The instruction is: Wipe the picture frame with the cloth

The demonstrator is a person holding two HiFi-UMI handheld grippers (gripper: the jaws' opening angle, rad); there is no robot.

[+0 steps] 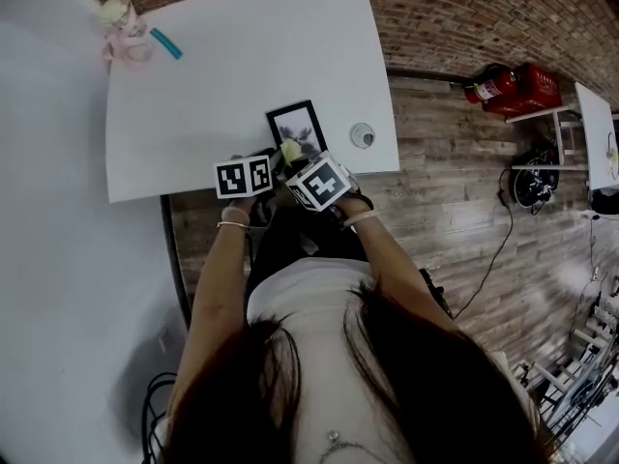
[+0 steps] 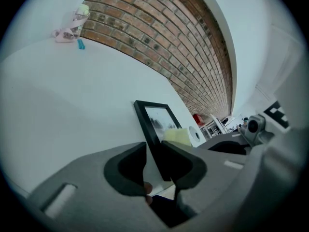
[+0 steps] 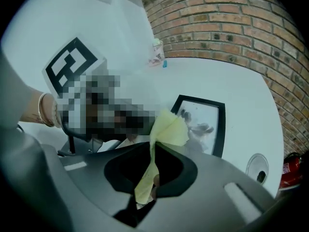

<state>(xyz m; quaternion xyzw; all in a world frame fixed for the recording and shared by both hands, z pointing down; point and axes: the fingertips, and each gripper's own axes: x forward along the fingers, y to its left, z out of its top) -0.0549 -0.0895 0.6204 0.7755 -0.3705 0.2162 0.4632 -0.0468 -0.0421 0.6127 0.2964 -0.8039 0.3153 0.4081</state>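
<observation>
A black picture frame (image 1: 296, 127) with a grey print lies near the front edge of the white table (image 1: 242, 56). My left gripper (image 2: 153, 161) is shut on the frame's (image 2: 157, 120) near left border, which runs between its jaws. My right gripper (image 3: 152, 166) is shut on a pale yellow cloth (image 3: 169, 129). The cloth's free end sticks up over the frame's (image 3: 203, 122) near corner. In the head view both grippers meet at the frame's near end, with the cloth (image 1: 290, 150) between the marker cubes. The cloth (image 2: 177, 137) also shows beside the frame in the left gripper view.
A small round white object (image 1: 362, 135) sits on the table right of the frame. A pink item (image 1: 124, 32) and a teal stick (image 1: 165, 43) lie at the far left corner. Red fire extinguishers (image 1: 508, 87) rest on the floor to the right.
</observation>
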